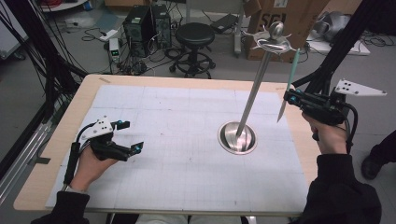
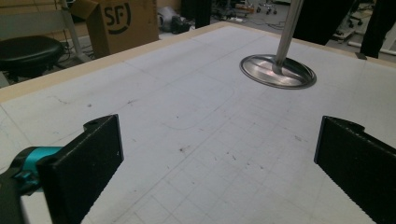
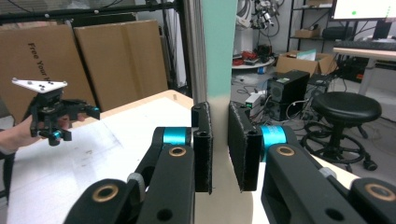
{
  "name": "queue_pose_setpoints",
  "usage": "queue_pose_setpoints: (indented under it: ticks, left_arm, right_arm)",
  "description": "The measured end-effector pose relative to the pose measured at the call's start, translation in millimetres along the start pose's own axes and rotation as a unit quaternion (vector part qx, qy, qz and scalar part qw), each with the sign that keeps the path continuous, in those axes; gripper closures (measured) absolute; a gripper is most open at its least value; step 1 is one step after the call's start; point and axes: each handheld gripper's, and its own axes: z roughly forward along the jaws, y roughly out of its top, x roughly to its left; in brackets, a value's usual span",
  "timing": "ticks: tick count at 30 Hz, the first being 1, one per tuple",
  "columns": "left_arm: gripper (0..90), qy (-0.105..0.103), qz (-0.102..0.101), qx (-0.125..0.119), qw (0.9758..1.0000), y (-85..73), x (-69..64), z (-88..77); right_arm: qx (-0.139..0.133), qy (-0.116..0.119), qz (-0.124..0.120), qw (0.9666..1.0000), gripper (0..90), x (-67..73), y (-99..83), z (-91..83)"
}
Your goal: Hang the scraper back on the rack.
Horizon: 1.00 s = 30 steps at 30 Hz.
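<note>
A pale wooden table point(image 1: 56, 140) covered by a white gridded mat point(image 1: 177, 140) stands in a cluttered workshop. Near the mat's right side sits a round, shiny metal base point(image 1: 237, 138) with a tall slanted steel pole point(image 1: 254, 93) rising from it, topped by a knob and short prongs.

The right gripper point(image 1: 287, 97), black with teal accents, is held level above the table's right edge. Its jaws stand narrow, pressed against a long, thin, pale green stick with a whitish pointed lower end point(image 1: 288, 86). The stick stands nearly upright in the air just right of the pole, its tip above the mat. In the right gripper view the stick point(image 3: 219, 56) rises between the two pads.

The left gripper point(image 1: 132, 136) rests low over the mat's left side, well apart from the base. Its jaws are spread wide with nothing between them.

Behind the table are a black round stool point(image 1: 194, 35), dark computer towers point(image 1: 147, 23), a brown cardboard box point(image 1: 285, 18) and cables on a grey floor.

A person's forearms in dark sleeves enter from the bottom; each hand wraps its gripper's handle.
</note>
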Motion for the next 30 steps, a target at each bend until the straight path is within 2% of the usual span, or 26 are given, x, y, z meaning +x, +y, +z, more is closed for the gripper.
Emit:
queue_pose_setpoints:
  ticks: [2, 5, 7, 10, 16, 17, 20, 22, 25, 30]
  left_arm:
    - [1.7, 0.000, 0.000, 0.000, 1.0000, -0.1, 0.4, 0.1]
    - [1.7, 0.000, 0.000, 0.002, 1.0000, -0.2, 0.3, 0.3]
    - [1.7, -0.001, 0.000, 0.002, 1.0000, -0.2, 0.0, 0.3]
    - [1.7, -0.002, -0.001, 0.000, 1.0000, 0.1, -0.1, 0.0]
    - [1.7, -0.006, -0.012, -0.010, 0.9999, 1.0, 1.0, -1.9]
    - [1.7, -0.007, -0.014, -0.011, 0.9998, 1.1, 1.2, -2.1]
    - [1.7, -0.006, -0.013, -0.014, 0.9998, 1.6, 1.2, -2.8]
    - [1.7, -0.007, -0.010, -0.017, 0.9998, 1.9, 0.9, -3.1]
    - [1.7, -0.008, -0.013, -0.019, 0.9997, 2.1, 0.6, -3.2]
    - [1.7, -0.010, -0.017, -0.021, 0.9996, 2.0, 1.0, -3.1]
  right_arm:
    - [-0.002, -0.009, 0.006, 0.9999, 76.5, 2.9, -0.6, 2.1]
    - [-0.011, -0.014, 0.008, 0.9998, 66.2, 7.1, -3.1, 3.5]
    - [-0.008, -0.029, 0.005, 0.9995, 61.3, 10.1, -6.3, 5.2]
    - [-0.009, -0.036, 0.006, 0.9993, 52.9, 14.5, -14.0, 5.9]
    - [0.004, -0.049, 0.012, 0.9987, 34.3, 18.4, -36.0, 6.6]
    - [0.007, -0.051, 0.006, 0.9986, 30.7, 19.7, -40.5, 7.0]
    - [0.029, -0.050, 0.002, 0.9983, 16.3, 23.4, -53.0, 10.3]
    - [0.040, -0.048, 0.001, 0.9980, 10.4, 27.3, -61.2, 11.7]
    - [0.034, -0.056, 0.003, 0.9979, 0.4, 33.3, -70.8, 11.9]
    - [0.016, -0.055, 0.007, 0.9983, 0.4, 42.5, -84.4, 10.2]
